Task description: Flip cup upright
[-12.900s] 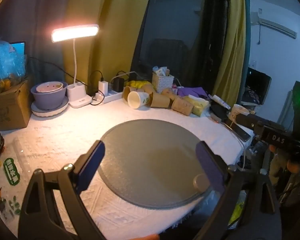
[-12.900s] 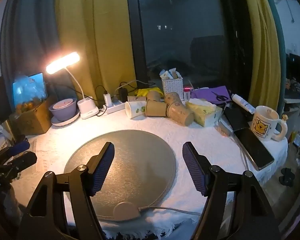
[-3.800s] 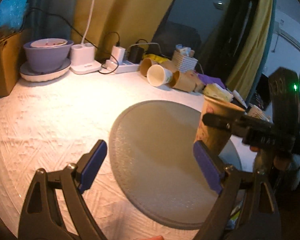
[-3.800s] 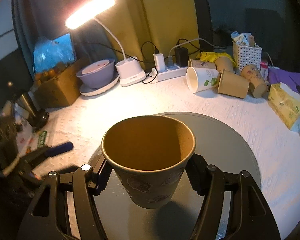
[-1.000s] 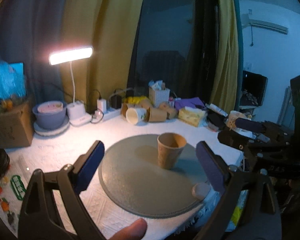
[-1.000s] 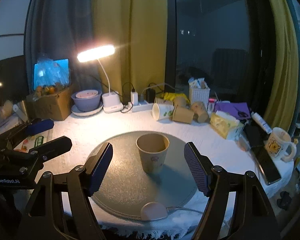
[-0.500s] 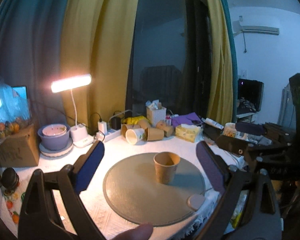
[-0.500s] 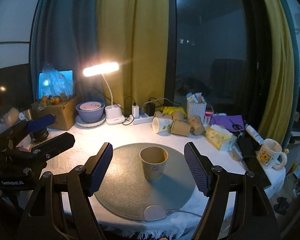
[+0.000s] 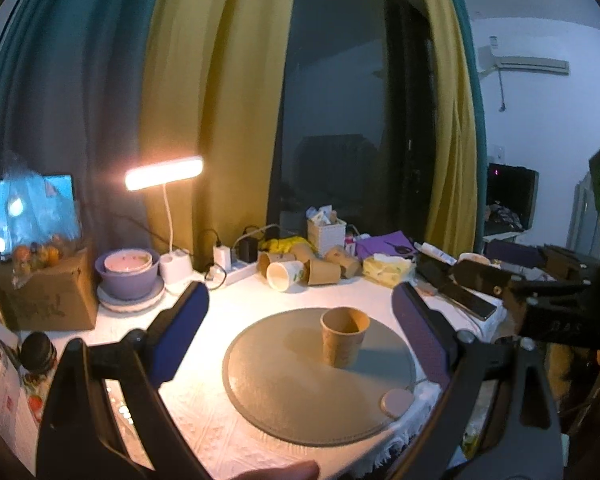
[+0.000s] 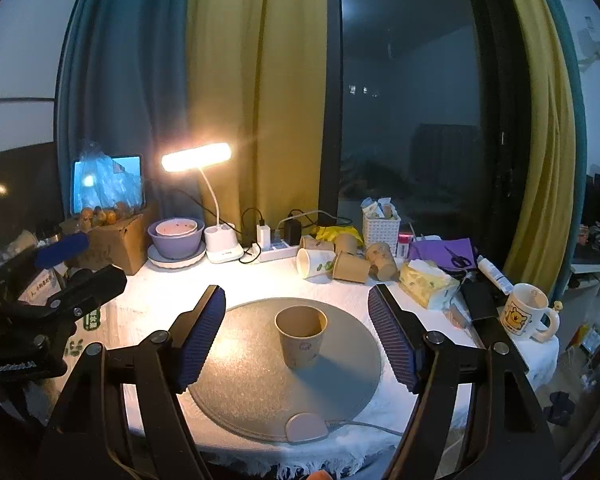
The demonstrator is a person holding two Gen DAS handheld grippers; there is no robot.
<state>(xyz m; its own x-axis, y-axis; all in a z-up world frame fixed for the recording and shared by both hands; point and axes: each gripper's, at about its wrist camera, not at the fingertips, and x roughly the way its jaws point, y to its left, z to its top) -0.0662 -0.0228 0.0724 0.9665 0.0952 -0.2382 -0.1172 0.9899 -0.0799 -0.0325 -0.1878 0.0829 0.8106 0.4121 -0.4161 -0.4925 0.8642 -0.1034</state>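
Note:
A brown paper cup [image 9: 343,336] stands upright, mouth up, on the round grey mat [image 9: 292,400]; it also shows in the right wrist view [image 10: 301,335] on the mat [image 10: 252,392]. My left gripper [image 9: 300,340] is open and empty, held back from the table above its near edge. My right gripper [image 10: 298,338] is open and empty, also pulled back with the cup seen between its fingers. The right gripper shows at the right of the left wrist view [image 9: 500,284], the left gripper at the left of the right wrist view [image 10: 72,276].
Several paper cups [image 10: 334,262] lie on their sides at the back of the table. A lit desk lamp [image 10: 198,158], purple bowl [image 10: 176,236], power strip [image 10: 274,250], cardboard box [image 10: 112,240], tissue pack [image 10: 426,282], phone [image 10: 480,300] and mug [image 10: 524,316] ring the mat.
Both grippers have drawn further back and up from the table. The cup stands still on the mat and looks smaller in both views.

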